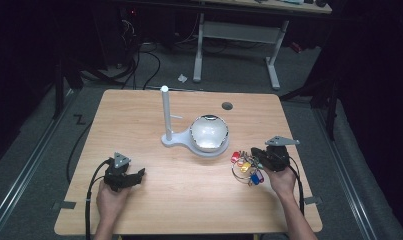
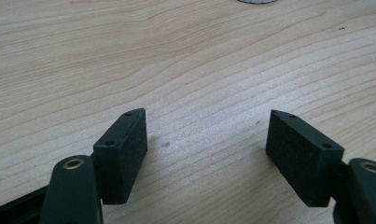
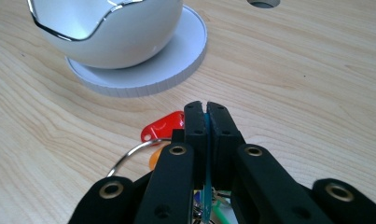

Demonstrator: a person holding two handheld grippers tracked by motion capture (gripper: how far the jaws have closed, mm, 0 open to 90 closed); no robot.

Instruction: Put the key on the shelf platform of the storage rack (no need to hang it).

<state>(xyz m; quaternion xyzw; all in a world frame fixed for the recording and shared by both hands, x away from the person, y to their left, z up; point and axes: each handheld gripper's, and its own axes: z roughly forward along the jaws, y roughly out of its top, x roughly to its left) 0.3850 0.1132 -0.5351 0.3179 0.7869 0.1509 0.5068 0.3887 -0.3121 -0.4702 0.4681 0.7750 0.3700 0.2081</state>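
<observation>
Key ring (image 1: 245,168) with coloured tags clamped in right hand-held gripper (image 1: 255,154), left of its hand.

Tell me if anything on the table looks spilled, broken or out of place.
Nothing stands out. The key tags are bunched on their ring, one tag pinched in the right gripper. The bowl sits upright on its white stand. The left gripper is open above bare wood.

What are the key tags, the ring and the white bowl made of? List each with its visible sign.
Key tags: likely plastic, in flat bright red, yellow and blue with a dull sheen.
Ring: apparently metal, a thin silvery wire loop that glints.
White bowl: glossy, perhaps plastic or ceramic; smooth highlights and a mirror-like trim along its wavy rim.
</observation>
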